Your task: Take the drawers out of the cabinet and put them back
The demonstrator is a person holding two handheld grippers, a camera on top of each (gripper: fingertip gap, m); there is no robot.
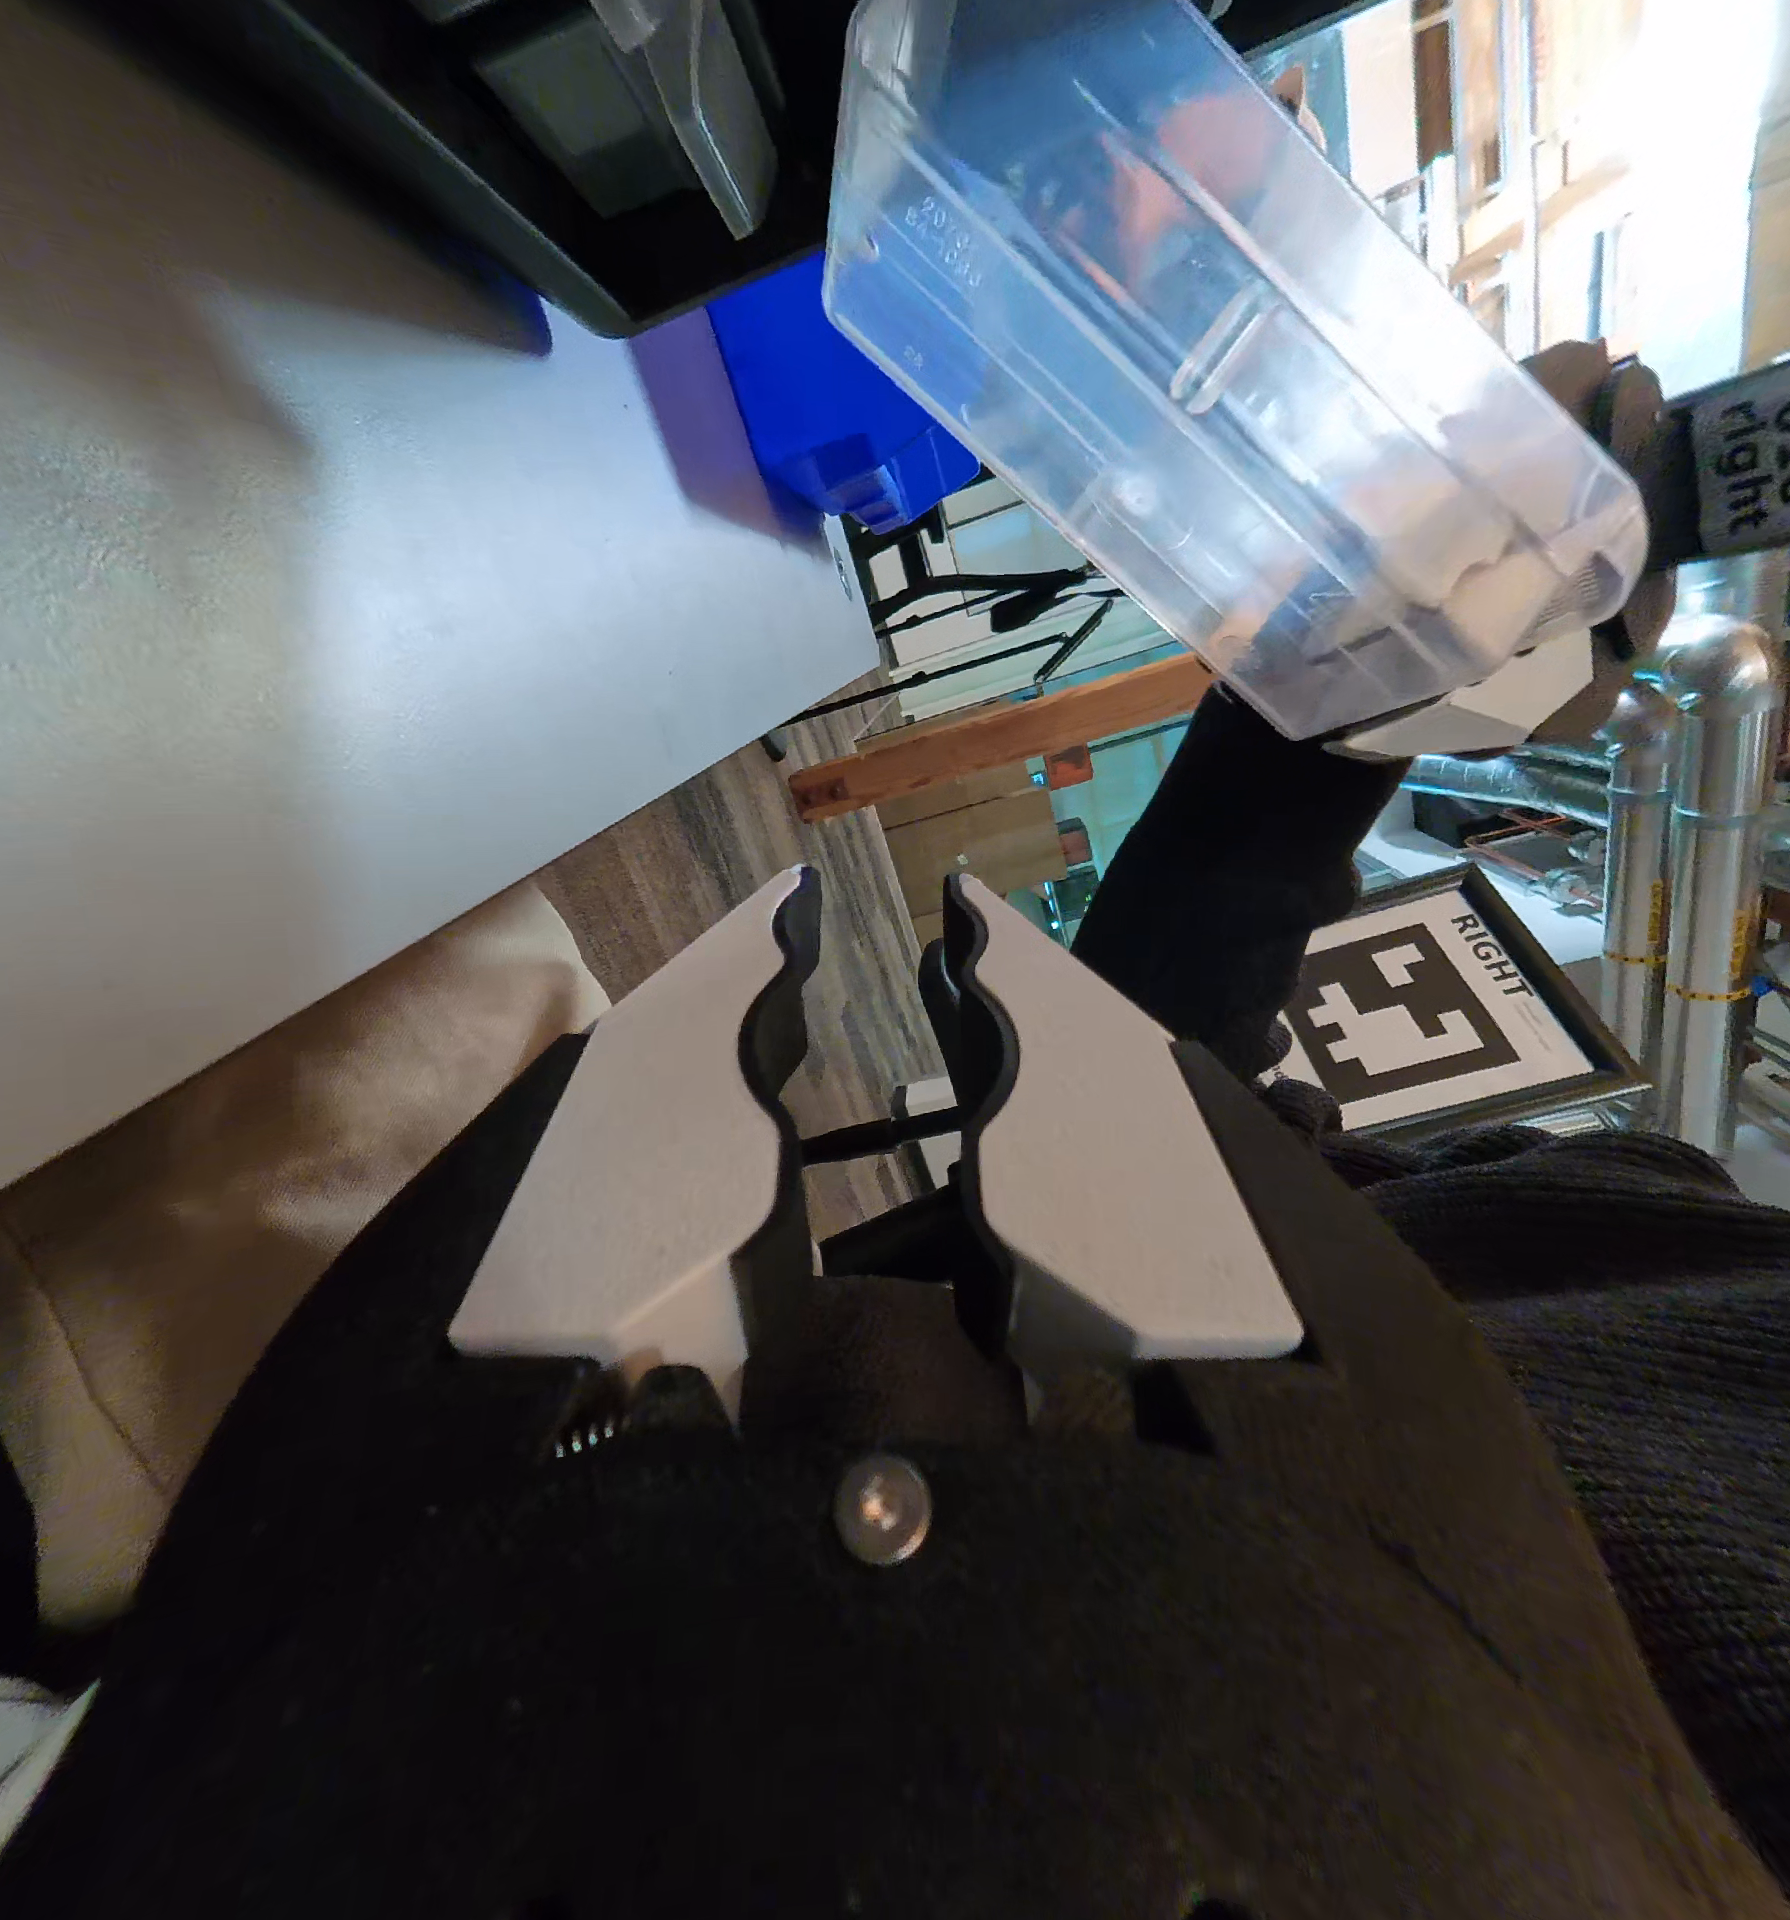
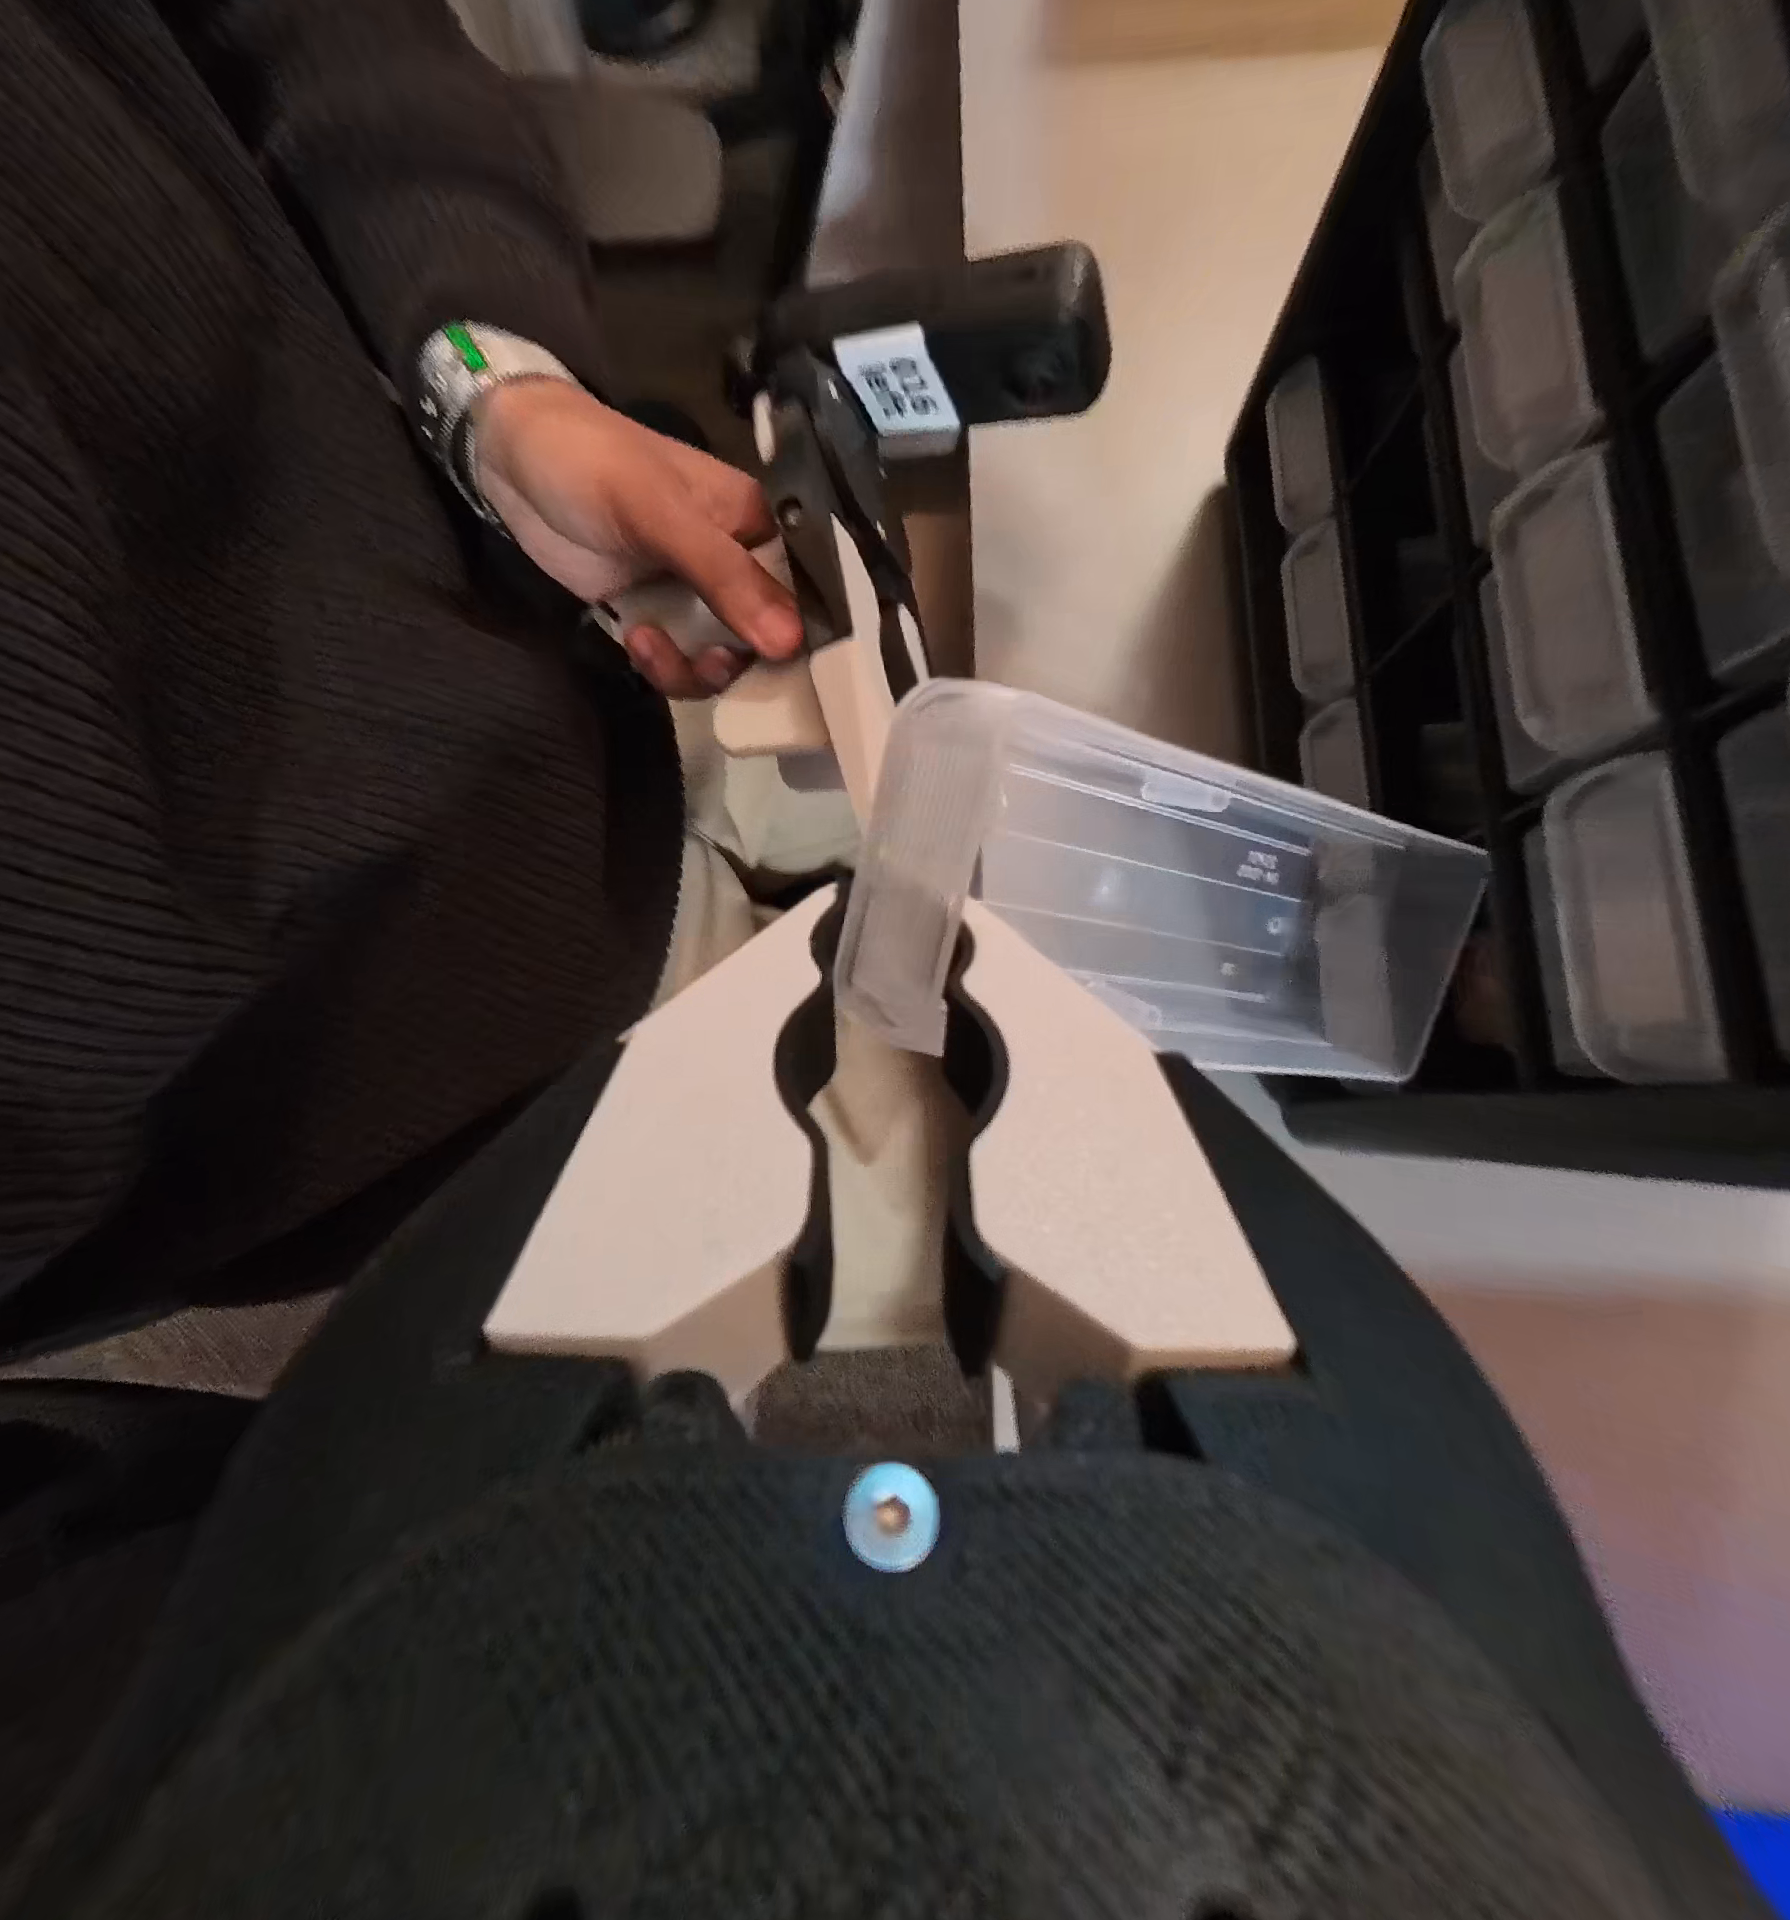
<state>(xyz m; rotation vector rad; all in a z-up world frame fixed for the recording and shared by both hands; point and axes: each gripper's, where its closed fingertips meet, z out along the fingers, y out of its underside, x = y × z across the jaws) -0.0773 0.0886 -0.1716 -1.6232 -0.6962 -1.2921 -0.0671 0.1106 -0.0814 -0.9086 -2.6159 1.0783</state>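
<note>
**A:** Where is the drawer?

**B:** A clear plastic drawer (image 2: 1161, 904) hangs in mid-frame of the right wrist view, clamped by its front handle between the tips of the right gripper (image 2: 896, 961). Its far end points toward the black cabinet (image 2: 1390, 582) at the right edge and sits just in front of it; whether the two touch is hard to tell.

**A:** And from the other side?

**B:** The left wrist view has the same drawer at upper right (image 1: 1182, 364), seen from below. The right gripper (image 1: 1442, 717) is mostly hidden behind it.

**A:** The left gripper?

**B:** The left gripper (image 1: 880, 904) stands low in the centre of its own view, jaws apart and holding nothing. It also appears in the upper middle of the right wrist view, in a bare hand (image 2: 631, 530).

**A:** What is hard to make out?

**B:** The cabinet (image 1: 517, 208) is cut off at the top. The other drawers (image 2: 1566, 592) blur together, and a blue object (image 1: 829, 416) on the white table (image 1: 299, 644) is half covered.
</note>
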